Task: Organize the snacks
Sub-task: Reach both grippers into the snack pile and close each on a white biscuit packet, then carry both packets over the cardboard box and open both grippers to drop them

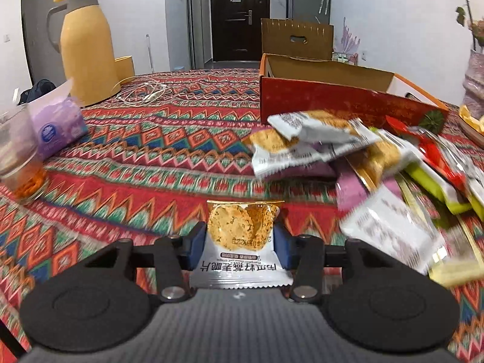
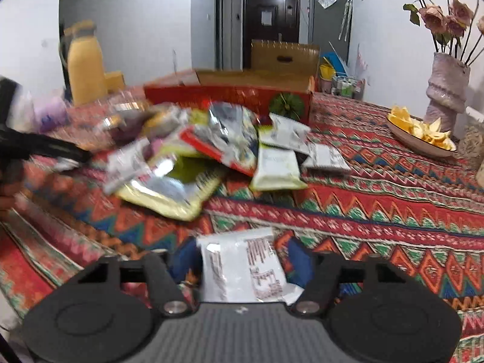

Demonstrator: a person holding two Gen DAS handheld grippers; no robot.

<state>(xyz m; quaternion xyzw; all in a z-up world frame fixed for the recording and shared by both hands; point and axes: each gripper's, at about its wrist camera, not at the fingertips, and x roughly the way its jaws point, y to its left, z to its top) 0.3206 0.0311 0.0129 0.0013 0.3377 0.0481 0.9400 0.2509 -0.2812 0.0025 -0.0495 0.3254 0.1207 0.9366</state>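
Little is sorted yet; the open red cardboard box shows no packet inside from either view, and the heap of mixed foil snack packets lies on the patterned cloth before it; the left gripper pinches a white cracker packet; the right gripper pinches a white printed sachet.

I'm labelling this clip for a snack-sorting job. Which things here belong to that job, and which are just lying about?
Part of the job:
- cracker packet in the left gripper
- white packet between the right gripper fingers
- snack pile
- red box, open

Just lying about:
- yellow jug
- tissue pack
- glass
- fruit plate
- flower vase
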